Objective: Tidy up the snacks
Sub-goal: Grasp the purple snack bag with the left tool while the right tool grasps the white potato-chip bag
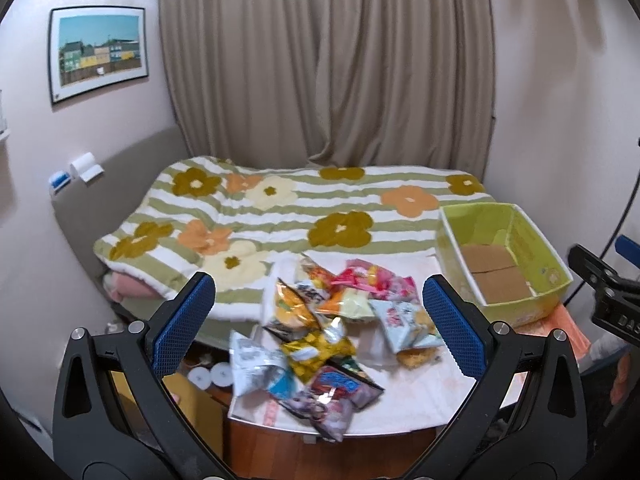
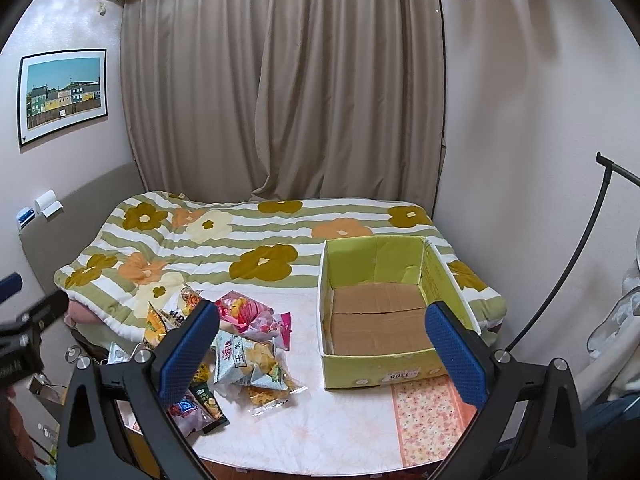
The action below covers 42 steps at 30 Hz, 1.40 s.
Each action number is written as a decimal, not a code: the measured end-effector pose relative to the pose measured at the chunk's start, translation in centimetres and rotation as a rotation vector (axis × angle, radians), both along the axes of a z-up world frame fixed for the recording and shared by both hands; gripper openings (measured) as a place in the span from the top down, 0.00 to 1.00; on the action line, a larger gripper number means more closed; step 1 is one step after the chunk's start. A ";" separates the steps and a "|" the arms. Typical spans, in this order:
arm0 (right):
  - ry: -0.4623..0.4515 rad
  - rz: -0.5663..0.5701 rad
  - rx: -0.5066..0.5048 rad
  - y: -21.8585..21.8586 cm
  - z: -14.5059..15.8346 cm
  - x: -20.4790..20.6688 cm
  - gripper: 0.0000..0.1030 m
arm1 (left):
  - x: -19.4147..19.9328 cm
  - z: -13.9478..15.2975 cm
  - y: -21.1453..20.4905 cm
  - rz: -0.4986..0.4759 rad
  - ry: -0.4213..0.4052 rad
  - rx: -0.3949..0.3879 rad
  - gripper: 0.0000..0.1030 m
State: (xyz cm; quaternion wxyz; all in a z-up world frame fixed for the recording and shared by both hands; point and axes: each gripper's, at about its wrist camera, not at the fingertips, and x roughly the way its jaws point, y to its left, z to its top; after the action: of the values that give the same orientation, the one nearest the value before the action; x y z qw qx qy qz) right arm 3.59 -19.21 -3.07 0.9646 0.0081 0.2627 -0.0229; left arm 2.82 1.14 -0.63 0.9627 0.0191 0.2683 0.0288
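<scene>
A pile of several snack bags [image 1: 328, 328] lies on a white table [image 1: 420, 408]; it also shows in the right wrist view [image 2: 240, 344]. A green cardboard box [image 1: 504, 260] stands open and empty to the pile's right, also in the right wrist view [image 2: 384, 308]. My left gripper [image 1: 320, 316] is open and empty, held above and in front of the pile. My right gripper [image 2: 322, 348] is open and empty, held above the table between pile and box. The right gripper's body shows at the left view's right edge [image 1: 604, 292].
A bed with a flowered quilt [image 2: 248, 248] lies behind the table, against beige curtains [image 2: 280, 92]. A floral mat [image 2: 432, 420] lies at the table's front right. A framed picture [image 1: 98, 52] hangs on the left wall. A black stand pole [image 2: 560, 276] curves up at the right.
</scene>
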 end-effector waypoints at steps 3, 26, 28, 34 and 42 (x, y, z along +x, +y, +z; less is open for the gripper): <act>0.021 0.020 0.012 0.5 -0.1 -0.2 0.01 | 0.5 0.1 1.6 0.021 0.037 -0.005 0.00; 0.373 0.396 0.010 4.1 -13.0 11.0 0.01 | 7.8 -20.5 -1.7 -0.211 0.577 0.163 0.00; 0.395 0.425 0.004 4.6 -14.3 12.2 0.01 | 8.2 -22.1 -2.5 -0.228 0.610 0.203 0.00; 0.484 0.488 0.049 5.1 -18.1 15.3 0.01 | 9.5 -26.6 -3.4 -0.223 0.699 0.285 0.00; 0.492 0.579 -0.028 7.4 -20.1 16.5 0.01 | 10.5 -29.4 -3.7 -0.203 0.735 0.310 0.00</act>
State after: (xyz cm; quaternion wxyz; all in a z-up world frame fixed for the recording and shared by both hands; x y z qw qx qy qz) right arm 20.12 -11.78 -23.19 0.8391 -0.0856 0.4776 0.2458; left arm 13.33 -2.52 -30.02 0.7864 0.1994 0.5836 -0.0347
